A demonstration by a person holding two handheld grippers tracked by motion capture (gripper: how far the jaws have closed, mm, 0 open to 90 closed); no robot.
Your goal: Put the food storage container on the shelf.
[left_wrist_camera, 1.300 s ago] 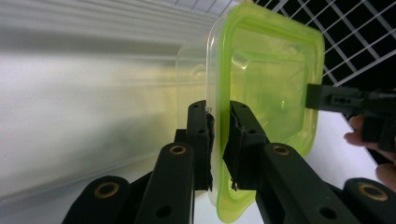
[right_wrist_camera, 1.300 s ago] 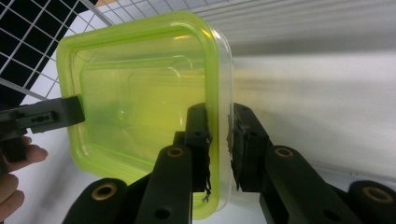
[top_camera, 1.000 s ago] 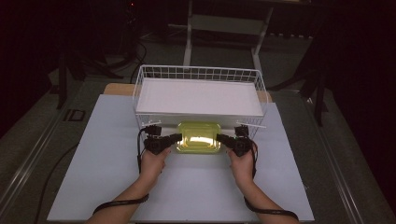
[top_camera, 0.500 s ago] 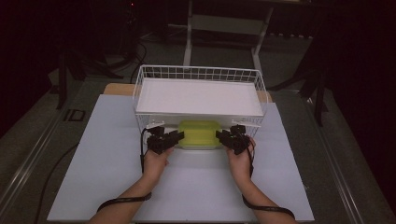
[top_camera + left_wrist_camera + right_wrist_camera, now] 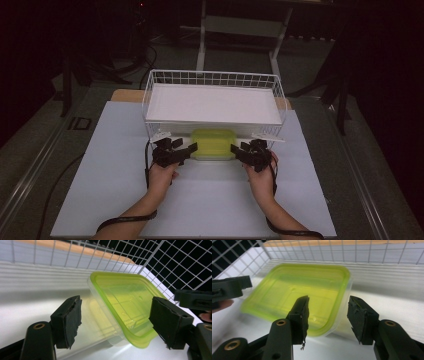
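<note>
Sitting against the near wall of the white wire basket (image 5: 214, 80), the lidded plastic container (image 5: 213, 144) with its yellow-green lid rests on the pale table cover (image 5: 120, 150), midway along that wall. The high view sets it between the two grippers: the left gripper (image 5: 187, 150) lies just beside its left end and the right gripper (image 5: 235, 149) just beside its right end, each held in a hand reaching from the near edge of the table. That view is too small to tell how the jaws stand. The left gripper view settles it for that side: the container (image 5: 120, 307), clear-walled under the lid, lies tilted in frame with one corner toward the camera, and the left gripper (image 5: 117, 322) is spread wide, its jaws flanking that corner with a gap on each side and nothing gripped. The right gripper view shows the lid's flat top and its shallow recessed panel, which the high view blurs; here the right gripper (image 5: 328, 315) is also parted, its jaws on either side of the container's (image 5: 297, 292) near corner and gripping nothing. Each gripper view also catches the opposite gripper's black body beside the far end of the container, with the basket's mesh rising behind.
</note>
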